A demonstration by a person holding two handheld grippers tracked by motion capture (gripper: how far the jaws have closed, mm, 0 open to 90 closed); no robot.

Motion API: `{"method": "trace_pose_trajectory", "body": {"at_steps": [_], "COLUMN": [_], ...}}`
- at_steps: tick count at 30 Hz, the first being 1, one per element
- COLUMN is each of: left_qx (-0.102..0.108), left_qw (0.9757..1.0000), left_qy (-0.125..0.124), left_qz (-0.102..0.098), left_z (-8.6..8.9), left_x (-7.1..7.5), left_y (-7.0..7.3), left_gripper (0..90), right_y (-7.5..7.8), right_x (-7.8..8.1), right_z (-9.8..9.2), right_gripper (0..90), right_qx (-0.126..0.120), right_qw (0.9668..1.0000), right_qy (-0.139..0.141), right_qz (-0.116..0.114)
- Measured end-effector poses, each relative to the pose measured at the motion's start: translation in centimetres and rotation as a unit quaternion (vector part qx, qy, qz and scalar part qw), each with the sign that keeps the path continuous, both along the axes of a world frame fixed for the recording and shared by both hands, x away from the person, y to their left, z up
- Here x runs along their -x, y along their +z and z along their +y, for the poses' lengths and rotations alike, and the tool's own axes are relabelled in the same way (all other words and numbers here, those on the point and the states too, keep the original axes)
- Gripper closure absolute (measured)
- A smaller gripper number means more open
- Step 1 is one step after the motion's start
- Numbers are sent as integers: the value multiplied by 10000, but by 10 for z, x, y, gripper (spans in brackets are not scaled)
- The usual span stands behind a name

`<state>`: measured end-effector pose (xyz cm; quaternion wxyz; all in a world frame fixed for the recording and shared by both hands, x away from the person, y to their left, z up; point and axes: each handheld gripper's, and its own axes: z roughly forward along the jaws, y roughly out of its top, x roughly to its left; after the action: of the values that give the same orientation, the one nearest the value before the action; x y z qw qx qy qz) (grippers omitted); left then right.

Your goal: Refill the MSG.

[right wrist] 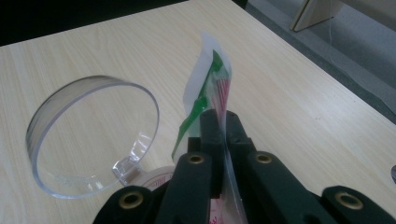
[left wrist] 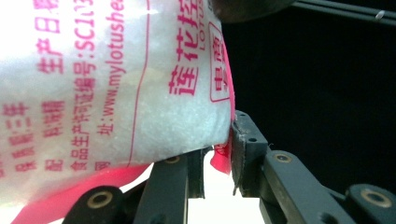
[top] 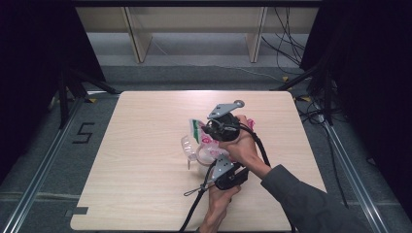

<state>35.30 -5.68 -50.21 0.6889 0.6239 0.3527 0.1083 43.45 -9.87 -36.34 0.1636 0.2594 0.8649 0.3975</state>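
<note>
A plastic bag (top: 208, 144) of white granules with pink print is held above the middle of the table. My right gripper (top: 206, 129), the farther one, is shut on the bag's flat top edge (right wrist: 211, 79), which carries a green stripe. My left gripper (top: 217, 158), the nearer one, pinches the bag's pink bottom corner (left wrist: 222, 157); the full bag (left wrist: 116, 93) bulges to the left of its jaws. A clear round cup (top: 189, 147) lies on the table just left of the bag, its open rim (right wrist: 93, 135) turned toward the right gripper (right wrist: 223, 122).
The wooden table (top: 141, 194) has bare surface to the left and in front. A black cord (top: 198, 190) trails from the left gripper toward the front edge. Beyond the far edge stand wooden legs (top: 137, 39) and loose cables (top: 286, 48).
</note>
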Motion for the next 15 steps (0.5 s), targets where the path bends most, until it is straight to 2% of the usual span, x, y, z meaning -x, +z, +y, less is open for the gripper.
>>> {"method": "trace_pose_trajectory", "body": {"at_steps": [1,3,5,7,8,9,10,11,15], "left_qx": [-360,-403,-268,-297,-368,-358,-334,-415,-416], "left_qw": [9993,9992,9995,9995,9993,9992,9992,9990,9989], "left_qy": [-44,-50,-119,-129,-86,-175,-194,-182,-188], "left_qz": [-59,-38,-88,-52,36,64,53,48,97], "left_z": [4,5,3,3,4,5,5,5,6], "left_x": [-1,0,-2,-1,0,0,0,0,1], "left_y": [-1,-3,-6,-7,-7,-8,-9,-8,-11], "left_gripper": [764,764,765,764,764,764,764,763,763], "right_y": [0,0,1,1,2,2,1,1,2], "right_x": [-1,0,1,1,2,2,2,2,3], "right_z": [-1,-3,-6,-9,-10,-11,-12,-13,-17], "right_gripper": [900,900,900,900,900,900,900,900,900], "right_qx": [-32,-65,-108,-116,-139,-143,-182,-221,-282], "right_qw": [10000,10000,9999,9999,9999,9999,9998,9997,9996], "right_qy": [-7,-9,-34,-26,-12,-38,-56,-46,-84], "right_qz": [-60,-45,-8,-83,-29,15,-59,-39,8]}}
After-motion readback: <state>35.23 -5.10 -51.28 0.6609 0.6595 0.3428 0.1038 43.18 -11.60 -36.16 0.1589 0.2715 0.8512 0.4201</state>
